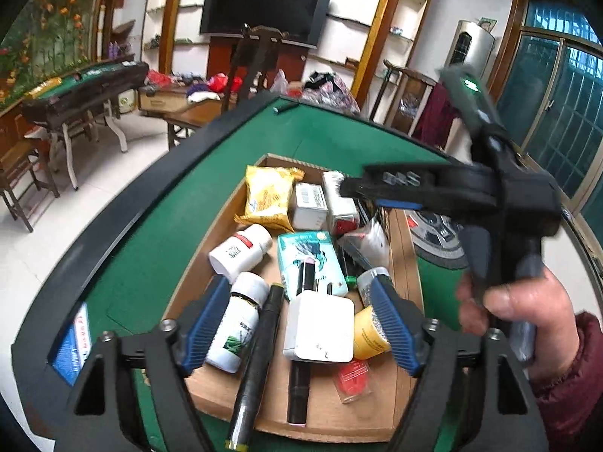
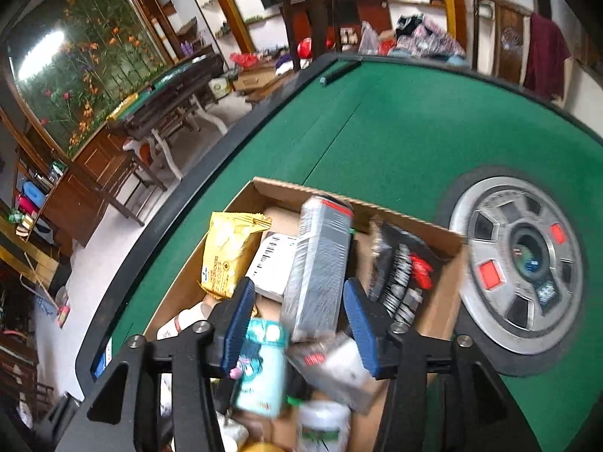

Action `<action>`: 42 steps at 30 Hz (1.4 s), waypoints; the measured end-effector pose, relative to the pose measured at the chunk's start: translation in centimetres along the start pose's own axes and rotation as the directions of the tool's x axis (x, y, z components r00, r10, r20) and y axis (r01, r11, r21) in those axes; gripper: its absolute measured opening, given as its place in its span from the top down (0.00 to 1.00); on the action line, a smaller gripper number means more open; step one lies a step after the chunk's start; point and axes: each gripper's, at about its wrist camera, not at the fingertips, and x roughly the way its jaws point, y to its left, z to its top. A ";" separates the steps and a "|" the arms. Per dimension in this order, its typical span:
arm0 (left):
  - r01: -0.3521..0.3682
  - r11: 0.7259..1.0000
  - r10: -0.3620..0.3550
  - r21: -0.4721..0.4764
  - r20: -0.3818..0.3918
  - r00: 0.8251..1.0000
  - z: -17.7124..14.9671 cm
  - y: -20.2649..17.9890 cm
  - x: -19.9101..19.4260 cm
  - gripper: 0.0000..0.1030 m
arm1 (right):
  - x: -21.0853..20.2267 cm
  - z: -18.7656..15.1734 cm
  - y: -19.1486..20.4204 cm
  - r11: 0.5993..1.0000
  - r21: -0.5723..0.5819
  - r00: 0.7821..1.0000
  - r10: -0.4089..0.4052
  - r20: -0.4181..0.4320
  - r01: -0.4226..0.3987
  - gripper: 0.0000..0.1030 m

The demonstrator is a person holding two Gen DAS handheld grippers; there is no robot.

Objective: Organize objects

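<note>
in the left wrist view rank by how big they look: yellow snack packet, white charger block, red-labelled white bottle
1. white charger block, though it lies nearest the camera
2. yellow snack packet
3. red-labelled white bottle

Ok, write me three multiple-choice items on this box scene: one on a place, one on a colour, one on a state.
1. Where does the yellow snack packet lie?
A. In the cardboard box
B. On the floor
C. On the round hub in the table

2. What colour is the table top?
A. Red
B. Green
C. White

3. How do the jaws of the left gripper stand?
A. Clamped on a bottle
B. Shut and empty
C. Open, holding nothing

Key: 1 A, the packet rests at the box's far end. 2 B, green cloth surrounds the box. 3 C, its blue pads stand apart above the box's contents, pressing on none.
</note>
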 end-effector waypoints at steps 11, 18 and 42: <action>-0.250 0.966 0.228 0.058 0.251 0.941 -0.3 -4.2 -5.2 0.00 | -9.9 -6.0 -2.4 0.996 0.075 0.969 -0.057 0.240 0.040 0.14; -0.308 0.950 0.282 0.051 0.279 0.918 -0.5 -6.2 -6.5 0.00 | -12.6 -8.9 -3.0 0.994 0.087 0.952 -0.087 0.292 0.064 0.08; -0.346 0.930 0.299 0.121 0.299 0.906 -1.5 -10.7 -7.2 0.00 | -14.3 -12.9 -2.9 0.977 0.048 0.911 -0.212 0.353 0.208 0.00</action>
